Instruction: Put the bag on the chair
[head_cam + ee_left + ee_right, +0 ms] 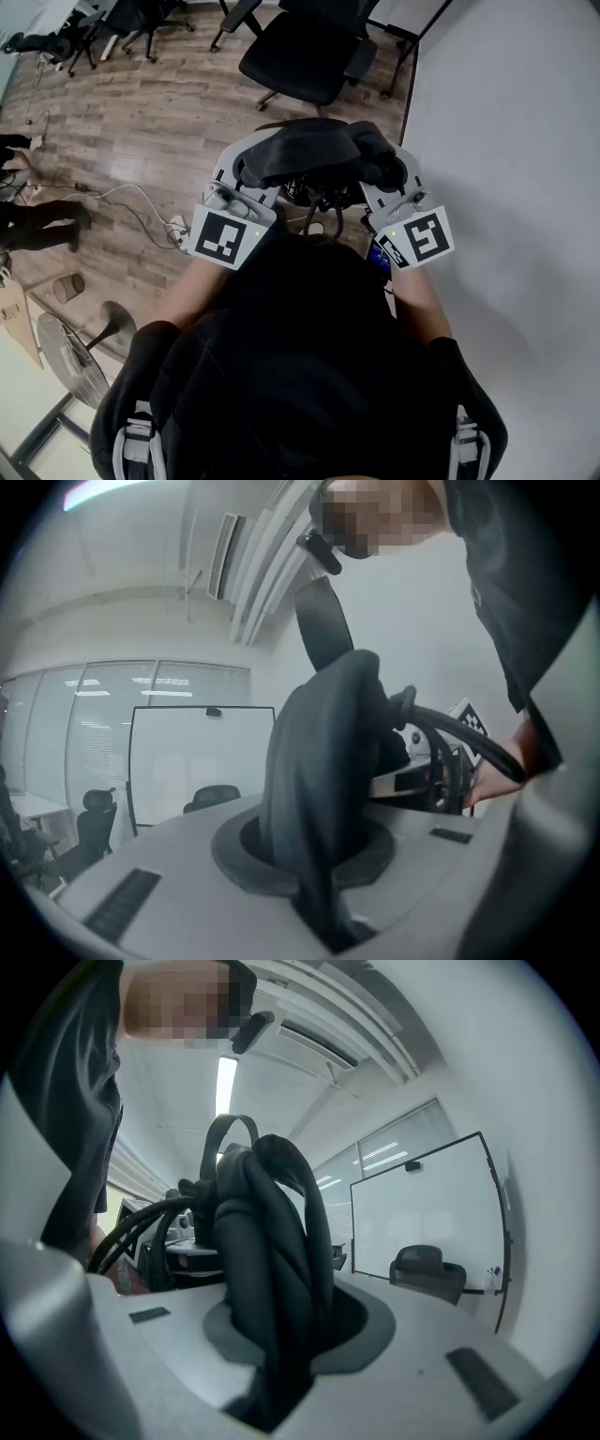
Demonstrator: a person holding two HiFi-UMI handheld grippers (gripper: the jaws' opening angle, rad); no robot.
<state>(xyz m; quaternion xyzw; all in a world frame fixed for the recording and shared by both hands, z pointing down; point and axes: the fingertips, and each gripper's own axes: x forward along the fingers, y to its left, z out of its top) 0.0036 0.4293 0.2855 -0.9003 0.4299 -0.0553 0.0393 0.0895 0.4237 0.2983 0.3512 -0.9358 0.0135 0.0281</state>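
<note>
A black bag (pixel 314 150) of soft fabric hangs bunched between my two grippers, in front of my chest. My left gripper (pixel 247 176) is shut on one fold of it, and my right gripper (pixel 388 174) is shut on another. In the left gripper view the dark fabric (pixel 323 761) rises out of the closed jaws of the left gripper (pixel 323 921), with a strap looping off to the right. The right gripper view shows twisted fabric and a strap (pixel 267 1260) pinched in the right gripper (pixel 267 1401). A black office chair (pixel 305 56) stands on the wood floor just beyond the bag.
A large white surface (pixel 506 141) fills the right side. A power strip with cables (pixel 173 230) lies on the floor at the left, near a person's legs (pixel 37 220). A floor fan (pixel 70 352) stands lower left. More chairs (pixel 122 19) stand at the far left.
</note>
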